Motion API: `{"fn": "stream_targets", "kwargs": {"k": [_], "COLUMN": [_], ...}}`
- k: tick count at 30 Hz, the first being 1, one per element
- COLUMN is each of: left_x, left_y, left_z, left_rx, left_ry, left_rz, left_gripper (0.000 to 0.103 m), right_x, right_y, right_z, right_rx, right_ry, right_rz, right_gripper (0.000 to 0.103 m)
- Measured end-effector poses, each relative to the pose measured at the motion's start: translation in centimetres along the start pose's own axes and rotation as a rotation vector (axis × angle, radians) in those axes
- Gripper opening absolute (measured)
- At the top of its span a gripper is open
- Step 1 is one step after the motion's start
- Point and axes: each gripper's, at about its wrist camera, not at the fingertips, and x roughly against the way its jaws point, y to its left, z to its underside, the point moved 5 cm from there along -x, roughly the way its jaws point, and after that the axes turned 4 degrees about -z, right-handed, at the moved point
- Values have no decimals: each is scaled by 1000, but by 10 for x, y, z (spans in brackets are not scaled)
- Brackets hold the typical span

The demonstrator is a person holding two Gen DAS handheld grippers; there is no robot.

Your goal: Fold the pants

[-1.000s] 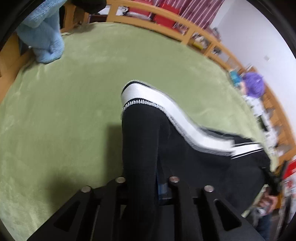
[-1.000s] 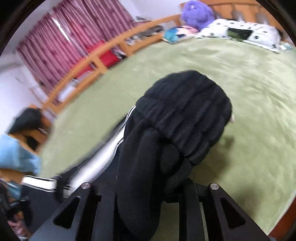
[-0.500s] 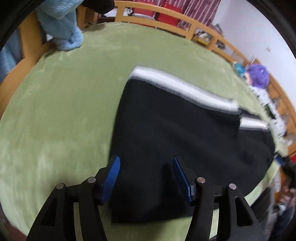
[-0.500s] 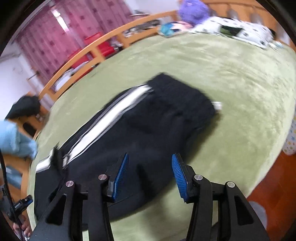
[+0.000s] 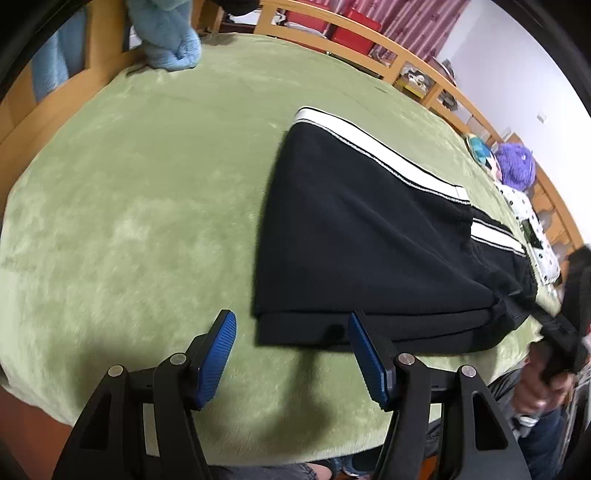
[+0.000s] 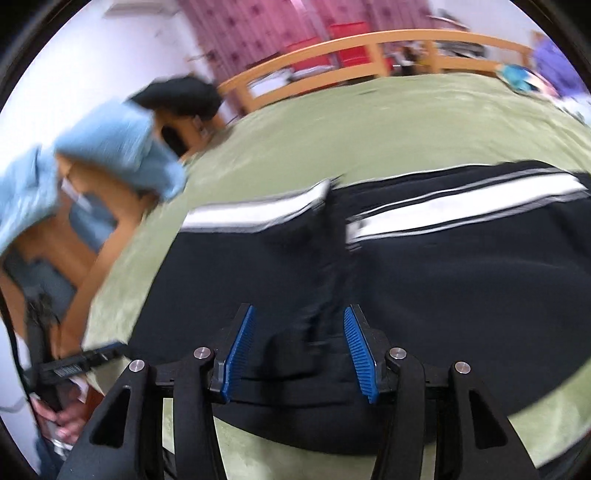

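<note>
Black pants with a white side stripe lie folded flat on the green blanket; one layer lies over another. My left gripper is open and empty, just short of the pants' near left corner. My right gripper is open over the pants, near the edge of the folded-over layer, holding nothing. The right wrist view is motion-blurred. The other hand-held gripper shows at the right edge of the left wrist view.
A light blue cloth hangs over the wooden bed rail at the far left. A purple plush and a spotted pillow lie at the far right. The blanket's near edge drops off below the grippers.
Both grippers let go of the pants and opened. The pants dropped flat, folded over. Both grippers pulled back; the right one swung left.
</note>
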Motion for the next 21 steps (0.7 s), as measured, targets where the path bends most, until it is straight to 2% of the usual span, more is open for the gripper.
{"fn": "stream_targets", "kwargs": {"k": [1, 3, 6, 9, 12, 14, 16, 18, 21], "left_x": [2, 4, 8, 3, -2, -9, -21, -34, -39], "left_y": [0, 5, 10, 12, 8, 8, 11, 12, 8], "left_z": [3, 6, 9, 7, 7, 8, 10, 13, 9], "left_rx": [8, 21, 40, 72, 87, 115, 160, 221, 254], "left_ry": [1, 0, -16, -10, -15, -24, -17, -10, -50], "left_rz": [4, 16, 36, 85, 137, 179, 226, 274, 316], "left_gripper": [61, 61, 61, 61, 61, 61, 62, 62, 63], "right_x": [-11, -7, 11, 5, 16, 28, 32, 26, 7], "right_y": [1, 3, 3, -7, 0, 1, -5, -15, -25], "right_z": [3, 9, 19, 34, 31, 23, 15, 18, 29], "right_rx": [14, 25, 1, -34, -44, -43, -49, -64, -87], "right_ry": [45, 41, 55, 92, 49, -7, -58, -31, 35], "right_rz": [40, 34, -73, -68, -73, -68, -41, -4, 16], "right_gripper": [24, 20, 18, 18, 23, 37, 47, 47, 46]}}
